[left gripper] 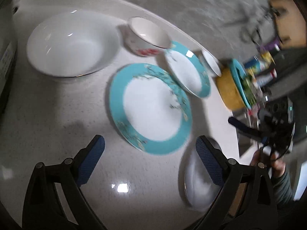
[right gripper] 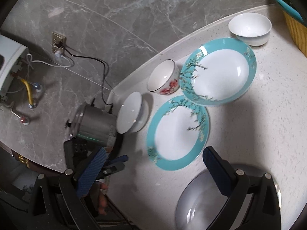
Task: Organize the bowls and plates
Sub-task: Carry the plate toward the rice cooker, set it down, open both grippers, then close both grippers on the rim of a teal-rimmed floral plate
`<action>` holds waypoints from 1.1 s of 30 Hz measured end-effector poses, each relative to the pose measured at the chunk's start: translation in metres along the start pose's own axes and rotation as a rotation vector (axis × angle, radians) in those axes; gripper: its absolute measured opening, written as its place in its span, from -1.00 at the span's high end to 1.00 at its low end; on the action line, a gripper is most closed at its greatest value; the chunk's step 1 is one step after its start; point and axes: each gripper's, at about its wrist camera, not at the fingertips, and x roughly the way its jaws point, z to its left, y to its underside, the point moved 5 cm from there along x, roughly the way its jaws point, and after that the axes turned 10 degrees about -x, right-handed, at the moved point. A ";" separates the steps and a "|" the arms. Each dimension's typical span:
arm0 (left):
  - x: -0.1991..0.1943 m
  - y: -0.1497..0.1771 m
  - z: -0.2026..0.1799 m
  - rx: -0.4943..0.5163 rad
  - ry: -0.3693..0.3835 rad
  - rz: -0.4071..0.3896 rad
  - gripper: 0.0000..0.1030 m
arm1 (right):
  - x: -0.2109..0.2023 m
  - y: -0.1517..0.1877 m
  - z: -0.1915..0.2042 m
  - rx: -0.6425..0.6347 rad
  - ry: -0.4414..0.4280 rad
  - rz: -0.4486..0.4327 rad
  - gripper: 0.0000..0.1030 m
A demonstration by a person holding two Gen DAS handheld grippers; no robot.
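Note:
Two teal-rimmed plates lie side by side on the white counter, the nearer plate [left gripper: 151,109] [right gripper: 178,132] just ahead of both grippers and the farther plate [left gripper: 187,71] [right gripper: 220,72] overlapping its edge. A red-flowered bowl [left gripper: 147,37] [right gripper: 165,80], a small white bowl [left gripper: 212,63] [right gripper: 249,28] and a wide white bowl [left gripper: 71,44] [right gripper: 130,113] stand around them. Another white bowl [left gripper: 199,180] [right gripper: 201,201] sits under each gripper's right finger. My left gripper [left gripper: 149,141] is open and holds nothing. My right gripper [right gripper: 155,153] is open too, with nothing between its pads.
A steel pot [right gripper: 94,126] stands at the counter's left end, by a black cooktop. A yellow basket [left gripper: 230,92] [right gripper: 297,30] holding a teal dish sits at the right, with bottles [left gripper: 262,65] behind. The grey marble wall [right gripper: 134,19] backs the counter. A hand [left gripper: 276,164] holds the other gripper.

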 end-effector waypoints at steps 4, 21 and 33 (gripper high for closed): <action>0.017 -0.007 0.002 -0.039 -0.028 0.034 -0.87 | 0.023 -0.011 -0.026 0.002 0.021 0.061 -1.00; 0.078 -0.034 0.000 0.008 -0.122 0.139 -0.84 | 0.087 -0.014 -0.069 0.058 -0.016 0.209 -0.63; 0.095 -0.055 0.004 0.022 -0.157 0.136 -0.21 | 0.106 -0.014 -0.071 0.043 0.015 0.250 -0.12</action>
